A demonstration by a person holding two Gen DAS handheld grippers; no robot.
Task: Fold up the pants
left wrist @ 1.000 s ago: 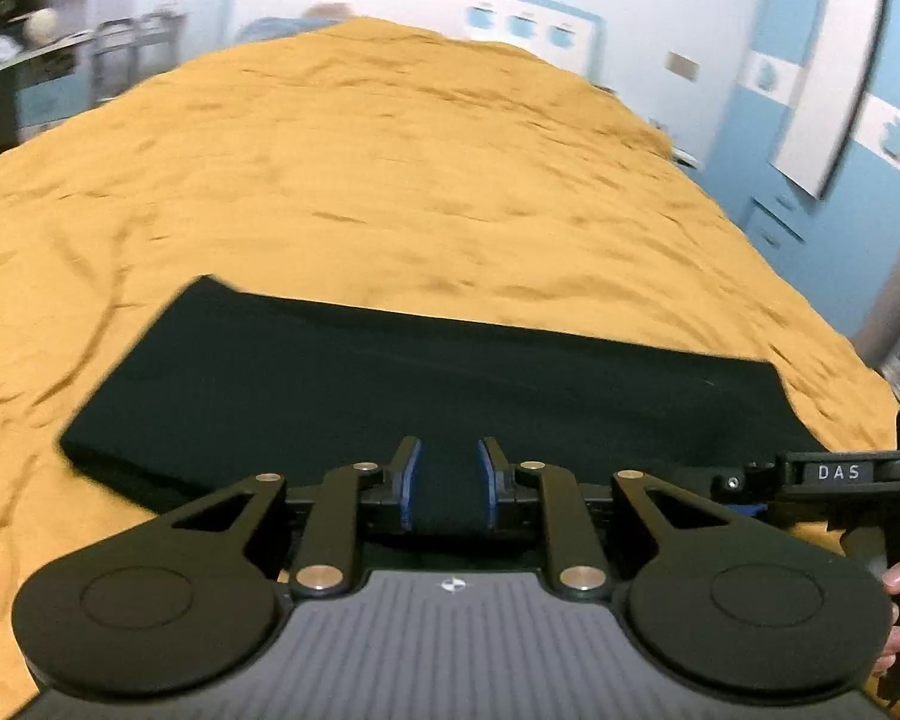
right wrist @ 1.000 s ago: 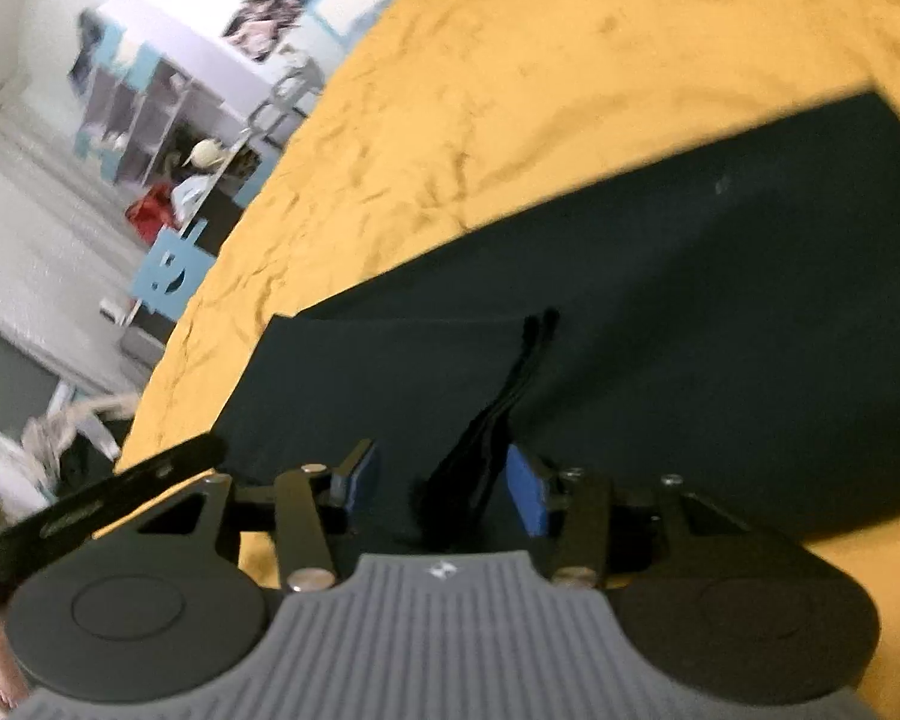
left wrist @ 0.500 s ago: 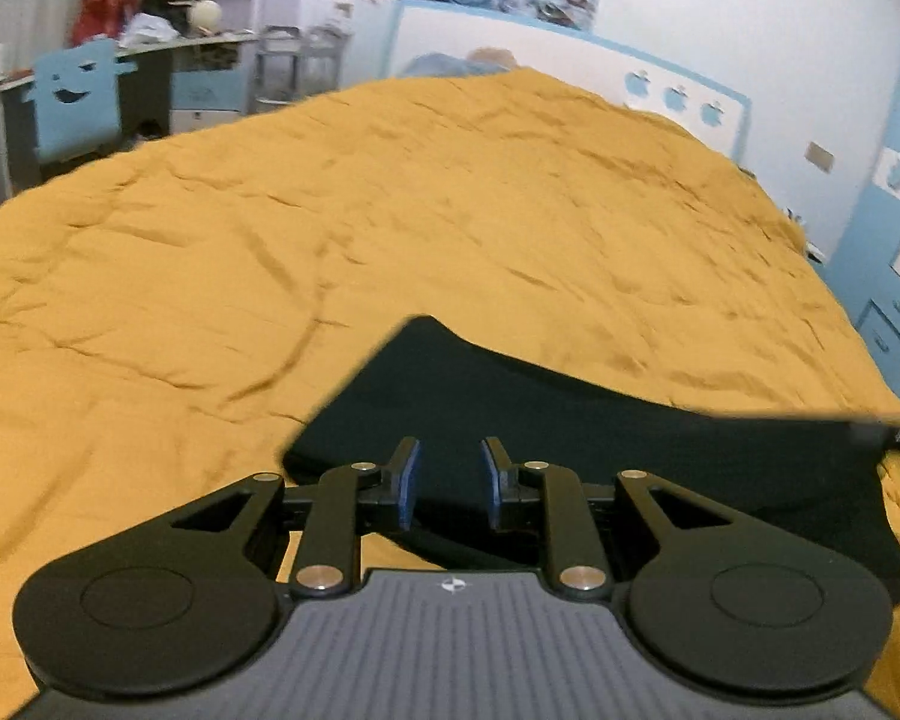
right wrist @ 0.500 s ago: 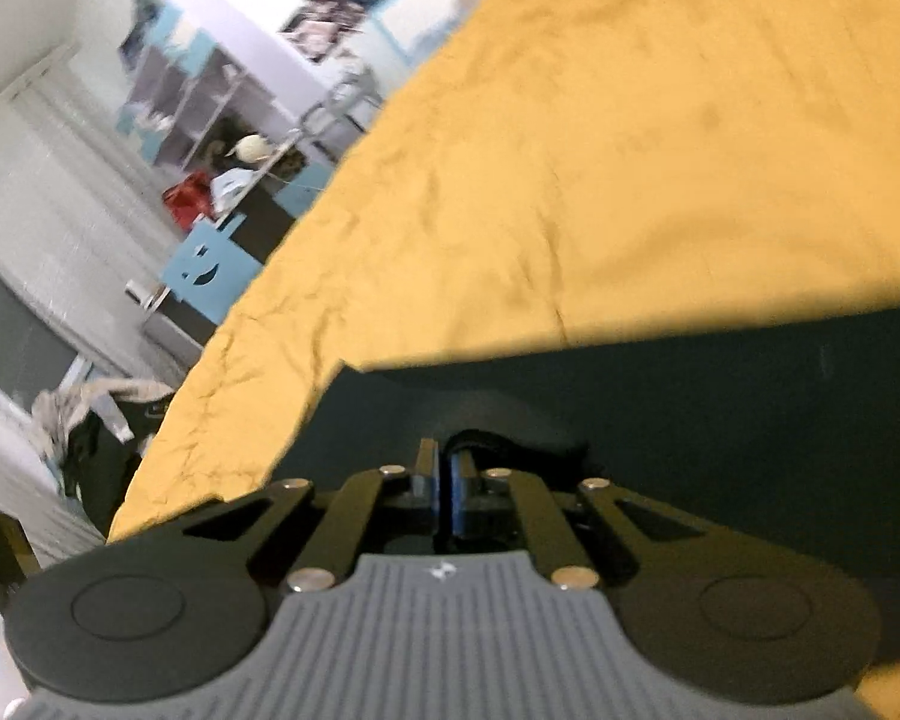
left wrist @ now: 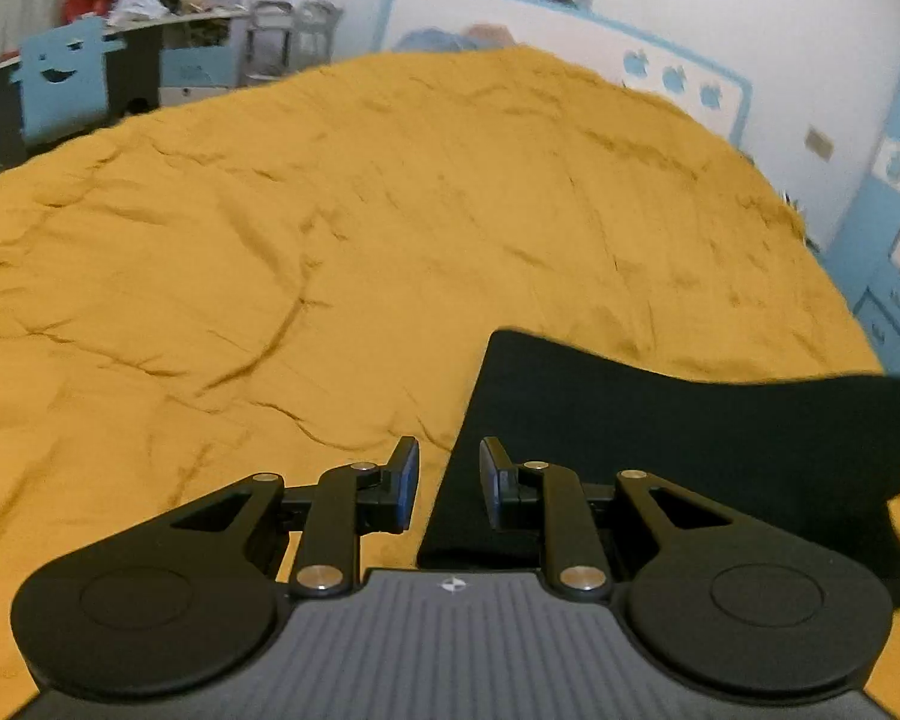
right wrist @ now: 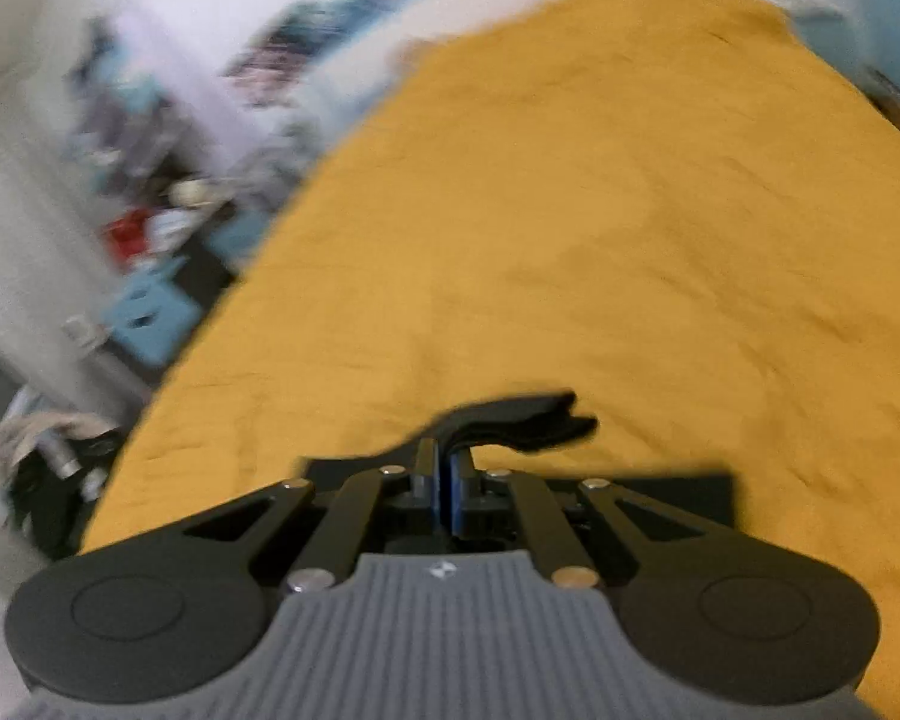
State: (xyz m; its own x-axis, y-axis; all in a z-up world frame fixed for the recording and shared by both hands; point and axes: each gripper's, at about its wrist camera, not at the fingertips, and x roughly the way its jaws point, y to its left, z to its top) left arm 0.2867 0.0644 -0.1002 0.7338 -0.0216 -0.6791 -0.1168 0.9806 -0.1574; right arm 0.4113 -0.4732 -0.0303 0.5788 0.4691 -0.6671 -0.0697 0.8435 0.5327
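The black pants (left wrist: 660,438) lie on the mustard bedspread (left wrist: 330,240), at the lower right of the left wrist view. My left gripper (left wrist: 449,468) is open and empty above the pants' left edge. My right gripper (right wrist: 447,474) is shut on a bunched edge of the pants (right wrist: 522,420) and holds it lifted above the bedspread (right wrist: 630,240). More black cloth hangs below the right gripper. The right wrist view is blurred.
A blue chair (left wrist: 60,90) and a cluttered desk (left wrist: 150,6) stand beyond the bed's far left edge. A white and blue headboard (left wrist: 540,36) is at the far end. Blue cupboards (left wrist: 894,240) stand at the right. Clothes lie on the floor (right wrist: 48,438).
My right gripper shut on the pants' edge and lifted it, pulling the cloth rightward. My left gripper stayed open and swung left, so the pants now lie to its right.
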